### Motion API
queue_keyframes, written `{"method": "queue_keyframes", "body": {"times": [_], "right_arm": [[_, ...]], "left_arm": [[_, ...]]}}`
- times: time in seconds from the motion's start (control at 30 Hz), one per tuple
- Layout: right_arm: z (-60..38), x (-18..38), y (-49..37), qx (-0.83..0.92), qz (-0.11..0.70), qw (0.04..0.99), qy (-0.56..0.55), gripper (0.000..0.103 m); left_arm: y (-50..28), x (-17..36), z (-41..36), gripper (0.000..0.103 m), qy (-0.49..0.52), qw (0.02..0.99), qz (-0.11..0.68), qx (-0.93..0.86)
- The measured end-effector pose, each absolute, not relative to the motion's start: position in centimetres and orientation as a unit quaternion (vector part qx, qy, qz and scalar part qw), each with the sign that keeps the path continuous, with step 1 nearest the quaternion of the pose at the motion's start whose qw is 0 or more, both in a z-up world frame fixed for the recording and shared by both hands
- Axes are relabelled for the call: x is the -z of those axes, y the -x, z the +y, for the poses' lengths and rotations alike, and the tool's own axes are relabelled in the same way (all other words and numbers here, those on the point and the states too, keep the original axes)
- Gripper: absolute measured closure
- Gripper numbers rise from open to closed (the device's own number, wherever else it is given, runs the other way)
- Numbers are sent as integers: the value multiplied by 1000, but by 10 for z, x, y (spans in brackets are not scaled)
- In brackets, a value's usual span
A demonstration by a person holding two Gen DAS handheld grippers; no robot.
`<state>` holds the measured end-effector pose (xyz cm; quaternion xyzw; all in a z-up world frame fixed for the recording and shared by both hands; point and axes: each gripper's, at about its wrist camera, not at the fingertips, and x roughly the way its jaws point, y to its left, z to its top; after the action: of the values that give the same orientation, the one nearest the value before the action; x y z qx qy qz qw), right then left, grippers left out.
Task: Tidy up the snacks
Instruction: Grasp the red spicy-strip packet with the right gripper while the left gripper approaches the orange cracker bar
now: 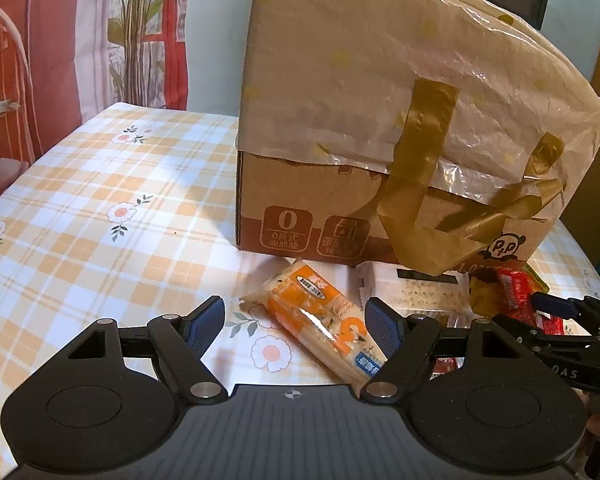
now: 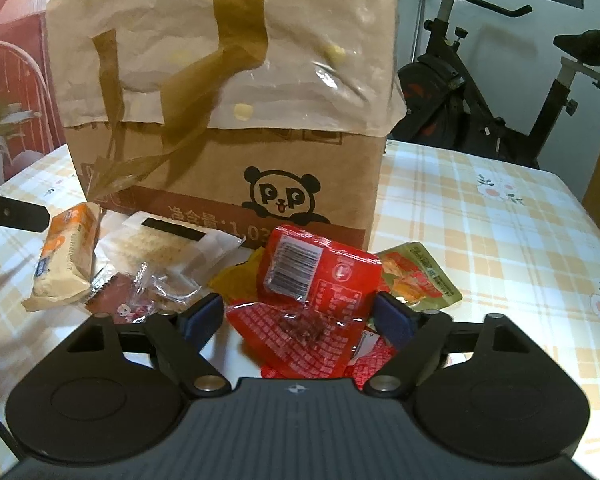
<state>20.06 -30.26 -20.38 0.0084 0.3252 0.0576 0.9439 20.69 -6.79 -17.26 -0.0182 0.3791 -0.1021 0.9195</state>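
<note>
Snacks lie in a loose pile on the desk (image 1: 100, 184), directly in front of a cardboard box (image 2: 220, 184) lined with a plastic bag (image 2: 228, 52) folded over its rim. The pile comprises an orange cracker packet (image 1: 324, 320), a clear-wrapped cracker packet (image 2: 168, 240), a small clear sweet wrapper (image 2: 156, 288), red snack packets (image 2: 304, 292) and a green pouch (image 2: 416, 276).

The left gripper (image 1: 296, 328) hangs over the orange cracker packet with its fingers (image 1: 206, 326) released; the packet lies aslant between them, and whether the far finger touches it cannot be told. The right gripper (image 2: 298, 320) stands over the red snack packets, fingers (image 2: 202, 318) spread to either side; no firm grasp is evident.

Assessment: the work is at the pick-up step, with no snack visibly lifted clear of the desk. Each gripper appears lined up on its own packet.

Next move, as judged: close the fingers across the packet's narrow width, lift clear of the neighbours, then carry it up and over the high box rim. The slippery wrappers and the overlapping red packets risk a double pick.
</note>
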Motion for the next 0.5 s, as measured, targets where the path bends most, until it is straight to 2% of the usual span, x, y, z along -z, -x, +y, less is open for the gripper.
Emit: {"method": "queue_keyframes", "body": {"times": [0.07,0.1,0.13,0.33,0.5], "right_arm": [[-304,203,-199,-65,318,946,-13,29],[-305,203,-198,-74,314,946,-16,40],[-304,203,-198,-81,317,945,-17,42],[-302,201,-194,-93,302,949,-10,50],[-303,201,-192,-96,295,950,-18,53]], "left_arm": [[-208,174,-68,24,18,919,381,103],[-208,174,-68,24,18,918,383,103],[-208,175,-69,24,19,917,384,103],[-210,180,-69,24,25,910,399,107],[-213,181,-73,24,30,906,406,113]]}}
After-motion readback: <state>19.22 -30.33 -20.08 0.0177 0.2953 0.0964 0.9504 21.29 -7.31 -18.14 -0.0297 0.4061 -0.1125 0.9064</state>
